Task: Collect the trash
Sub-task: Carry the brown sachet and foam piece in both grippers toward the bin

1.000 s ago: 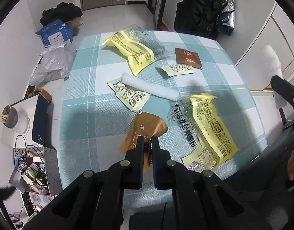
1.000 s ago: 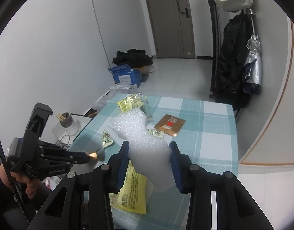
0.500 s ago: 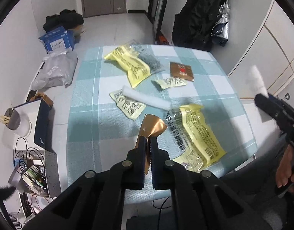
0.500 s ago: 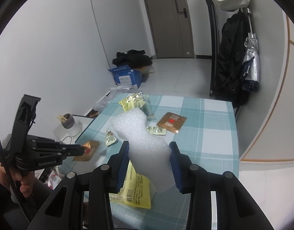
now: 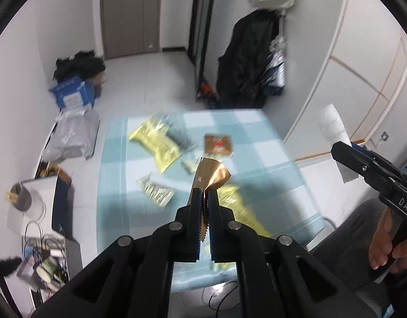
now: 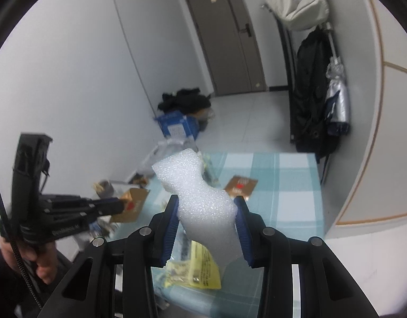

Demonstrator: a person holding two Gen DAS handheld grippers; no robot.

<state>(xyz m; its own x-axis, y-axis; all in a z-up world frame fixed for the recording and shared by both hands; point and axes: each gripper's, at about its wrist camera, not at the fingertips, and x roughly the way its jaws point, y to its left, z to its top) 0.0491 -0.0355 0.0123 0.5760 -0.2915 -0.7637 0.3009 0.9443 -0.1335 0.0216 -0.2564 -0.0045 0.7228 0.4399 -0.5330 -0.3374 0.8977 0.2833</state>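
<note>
Pinching a gold wrapper (image 5: 212, 176) in left fingers (image 5: 195, 206), right fingers (image 6: 169, 228) squeezing foam (image 6: 200, 201)

You are in a home, in a small room by the entrance: a grey-brown door (image 6: 231, 34) closes a white-tiled floor (image 6: 246, 114), black coats (image 6: 311, 90) and a folded silver umbrella (image 6: 337, 100) hang by the wall, a blue cardboard box (image 5: 72, 95) sits on the floor, and a blue-and-white checked cloth covers the desk (image 6: 288, 185).
</note>
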